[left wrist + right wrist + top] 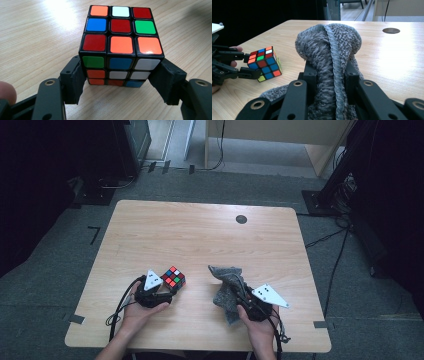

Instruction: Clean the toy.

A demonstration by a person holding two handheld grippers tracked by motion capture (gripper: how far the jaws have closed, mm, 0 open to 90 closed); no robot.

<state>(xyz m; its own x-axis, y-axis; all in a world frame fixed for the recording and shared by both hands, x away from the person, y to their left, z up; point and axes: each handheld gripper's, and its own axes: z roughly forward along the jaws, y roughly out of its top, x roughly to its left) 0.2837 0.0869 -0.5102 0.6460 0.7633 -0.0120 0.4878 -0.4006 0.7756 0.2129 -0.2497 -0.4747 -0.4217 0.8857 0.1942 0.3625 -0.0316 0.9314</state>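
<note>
Setting: wooden table on grey carpet, dark equipment at both sides, a round cable hole near the table's far edge.
Cube: a scrambled puzzle cube sits at the near left of the table, clamped between the jaws of the left gripper; whether it rests on the wood or is lifted just clear, I cannot tell.
Cube, left gripper view: the cube has its top face showing orange, white, red, blue, green tiles; each black pad presses a lower side face, the left gripper holding it at a medium spread.
Cube, right gripper view: seen from the side, the cube is tilted on one corner between the left gripper jaws, a yellow-green tile showing low down.
Cloth: a grey fuzzy cloth lies bunched at the near right, well apart from the cube.
Cloth, right gripper view: a fold of the cloth stands up with a stitched hem running down its middle, pinched tight by the right gripper, jaws nearly together on the fabric.
Right gripper, high view: the right gripper sits over the cloth's near end, its grey three-cornered plate angled rightward.
Hands: the left hand and the right hand come in from the near edge.
</note>
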